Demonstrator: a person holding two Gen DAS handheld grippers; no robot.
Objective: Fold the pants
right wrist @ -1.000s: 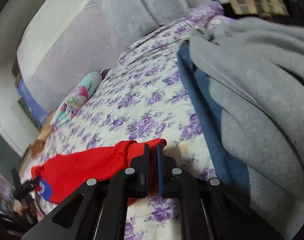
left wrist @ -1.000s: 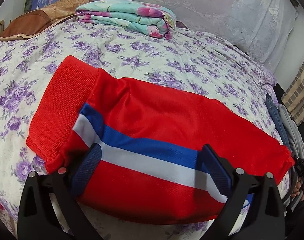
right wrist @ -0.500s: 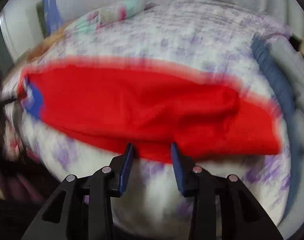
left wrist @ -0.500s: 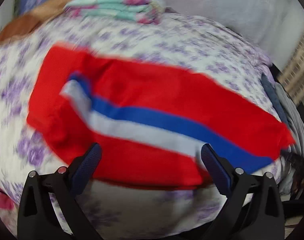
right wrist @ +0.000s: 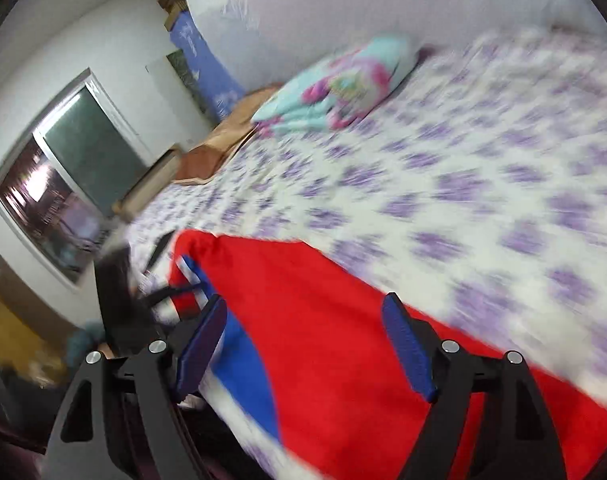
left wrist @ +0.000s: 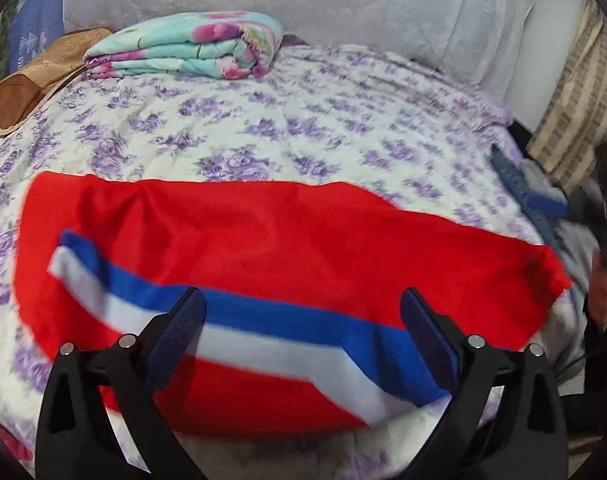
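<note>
Red track pants lie folded lengthwise on the floral bed. Both the left hand-held gripper and right hand-held gripper hover wide, empty; next probably a crosswise fold, gripping one end.

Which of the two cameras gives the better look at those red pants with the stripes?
The left wrist view. It shows the red pants nearly whole, lying flat on the flowered bedspread, with the blue and white stripe running along them. The right wrist view is motion-blurred and catches only part of them, cut off by the frame's edge.
</note>
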